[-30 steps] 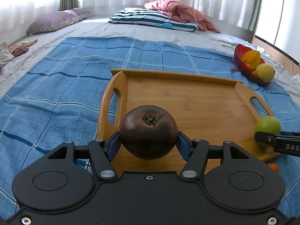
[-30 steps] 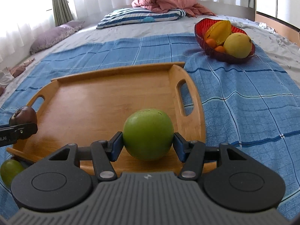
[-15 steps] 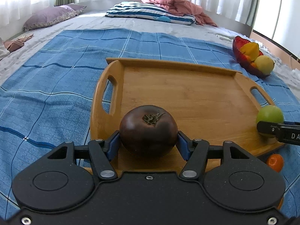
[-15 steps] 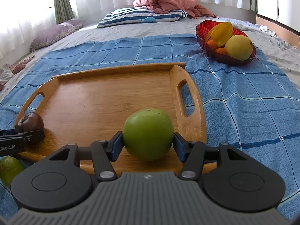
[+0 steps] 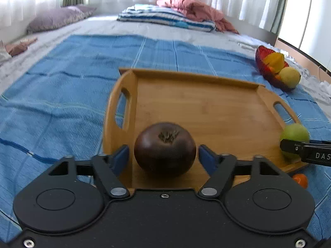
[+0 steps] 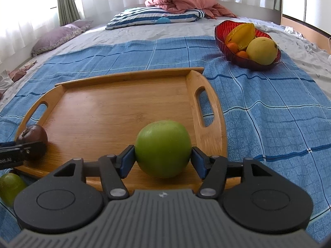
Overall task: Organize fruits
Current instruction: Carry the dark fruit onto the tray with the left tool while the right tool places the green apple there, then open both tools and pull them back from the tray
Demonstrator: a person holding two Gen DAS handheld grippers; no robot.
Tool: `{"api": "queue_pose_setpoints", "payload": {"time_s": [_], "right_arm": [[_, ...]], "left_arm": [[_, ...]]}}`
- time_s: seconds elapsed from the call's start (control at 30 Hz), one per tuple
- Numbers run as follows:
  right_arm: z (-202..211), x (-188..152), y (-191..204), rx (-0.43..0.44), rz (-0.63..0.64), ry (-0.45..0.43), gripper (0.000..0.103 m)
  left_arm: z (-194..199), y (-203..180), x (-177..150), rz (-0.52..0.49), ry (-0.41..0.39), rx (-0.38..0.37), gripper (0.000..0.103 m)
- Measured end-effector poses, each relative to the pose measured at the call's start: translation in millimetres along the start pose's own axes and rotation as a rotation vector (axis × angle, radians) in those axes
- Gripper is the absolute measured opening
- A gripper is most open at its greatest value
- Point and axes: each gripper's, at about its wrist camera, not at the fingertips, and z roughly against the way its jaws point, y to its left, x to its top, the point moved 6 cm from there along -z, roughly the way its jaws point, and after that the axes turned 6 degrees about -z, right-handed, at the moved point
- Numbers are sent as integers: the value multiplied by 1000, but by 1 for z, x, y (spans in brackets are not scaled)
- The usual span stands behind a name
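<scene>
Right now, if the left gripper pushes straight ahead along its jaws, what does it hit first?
The dark fruit. It sits on the wooden tray directly between the left gripper's opening jaws, pads just clear of it. Pushing on would probably shove it across the tray floor toward the far rim; depth is hard to judge.

dark fruit (image 5: 165, 148): round, purple-brown, dried calyx up, resting on tray's lower left.
green fruit (image 6: 163, 148): round, smooth, on tray's lower right.
tray (image 6: 115, 111): wooden, flat on bed.
</scene>
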Motion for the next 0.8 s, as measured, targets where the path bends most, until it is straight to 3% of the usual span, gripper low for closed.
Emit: {"api": "queue_pose_setpoints", "payload": {"time_s": [0.07,0.2,0.8], "right_arm": [[3,1,1,2,2,-11,81],[11,3,4,5,9,-38,90],[51,-21,22,-37,72,-165,102]], "left_arm": [[8,-1,3,-13,-26,2,92],[20,-1,5,-35,-53,7,100],[56,2,-27,-46,-86,-37,103]]}}
